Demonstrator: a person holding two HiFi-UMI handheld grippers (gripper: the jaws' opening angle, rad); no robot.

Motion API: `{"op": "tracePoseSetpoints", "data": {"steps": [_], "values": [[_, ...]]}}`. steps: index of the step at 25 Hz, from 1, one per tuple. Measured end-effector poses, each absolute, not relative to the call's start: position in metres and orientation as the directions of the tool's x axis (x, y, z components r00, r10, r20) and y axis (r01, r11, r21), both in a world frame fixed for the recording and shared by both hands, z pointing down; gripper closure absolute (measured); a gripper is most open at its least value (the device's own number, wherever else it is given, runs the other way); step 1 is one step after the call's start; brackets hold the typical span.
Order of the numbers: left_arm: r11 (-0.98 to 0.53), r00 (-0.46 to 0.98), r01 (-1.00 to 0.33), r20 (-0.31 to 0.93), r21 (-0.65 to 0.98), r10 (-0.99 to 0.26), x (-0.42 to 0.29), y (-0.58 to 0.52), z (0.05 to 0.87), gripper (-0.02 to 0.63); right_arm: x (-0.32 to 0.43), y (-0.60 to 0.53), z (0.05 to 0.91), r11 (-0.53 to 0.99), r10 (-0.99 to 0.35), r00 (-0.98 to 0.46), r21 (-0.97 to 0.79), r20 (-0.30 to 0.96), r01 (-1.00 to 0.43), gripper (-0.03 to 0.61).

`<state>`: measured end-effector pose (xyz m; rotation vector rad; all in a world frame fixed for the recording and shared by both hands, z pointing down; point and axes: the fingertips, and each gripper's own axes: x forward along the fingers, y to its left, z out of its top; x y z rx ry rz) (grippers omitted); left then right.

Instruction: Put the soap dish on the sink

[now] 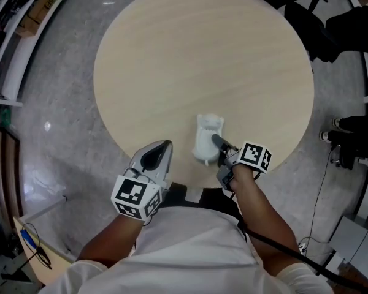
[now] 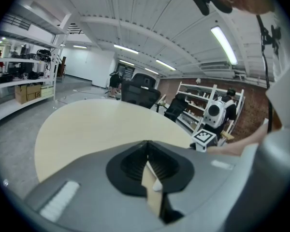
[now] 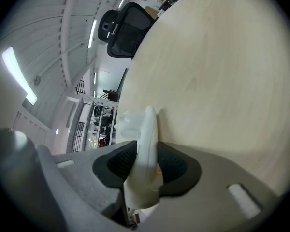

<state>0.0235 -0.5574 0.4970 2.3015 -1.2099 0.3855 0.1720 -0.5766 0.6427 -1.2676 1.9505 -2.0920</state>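
A white soap dish point(image 1: 207, 136) rests low over the near edge of the round, pale wooden table point(image 1: 202, 60). My right gripper point(image 1: 219, 144) is shut on its near end. In the right gripper view the soap dish point(image 3: 146, 134) stands on edge between the dark pads of the right gripper point(image 3: 147, 163), with the tabletop point(image 3: 217, 71) just behind it. My left gripper point(image 1: 154, 158) hovers at the table's near rim, left of the dish and apart from it. In the left gripper view the left gripper point(image 2: 152, 178) has its jaws together and holds nothing.
Black office chairs point(image 1: 306, 17) stand beyond the table's far right side. Shelving point(image 1: 12, 35) lines the left wall. A person's shoes point(image 1: 349, 133) and a cable point(image 1: 322, 188) are on the grey floor at the right. The right gripper's marker cube point(image 2: 204, 138) shows in the left gripper view.
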Motion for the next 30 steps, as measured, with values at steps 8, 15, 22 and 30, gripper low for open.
{"op": "tracePoseSetpoints", "data": {"steps": [8, 15, 22, 30], "values": [[-0.479, 0.571, -0.821, 0.471, 0.311, -0.673, 0.024, -0.563, 0.498, 0.606, 0.172, -0.580, 0.647, -0.228, -0.504, -0.660, -0.823, 0.558, -0.521, 0.426], [-0.480, 0.573, -0.820, 0.471, 0.314, -0.671, 0.024, -0.567, 0.498, 0.606, 0.170, -0.583, 0.647, -0.193, -0.488, -0.664, -0.812, 0.567, -0.551, 0.420], [-0.489, 0.583, -0.812, 0.459, 0.317, -0.670, 0.025, -0.570, 0.497, 0.606, 0.176, -0.589, 0.642, -0.147, -0.498, -0.648, -0.793, 0.576, -0.591, 0.408], [-0.521, 0.606, -0.796, 0.427, 0.309, -0.672, 0.026, -0.570, 0.488, 0.606, 0.198, -0.588, 0.628, -0.129, -0.545, -0.592, -0.757, 0.594, -0.641, 0.407]]}}
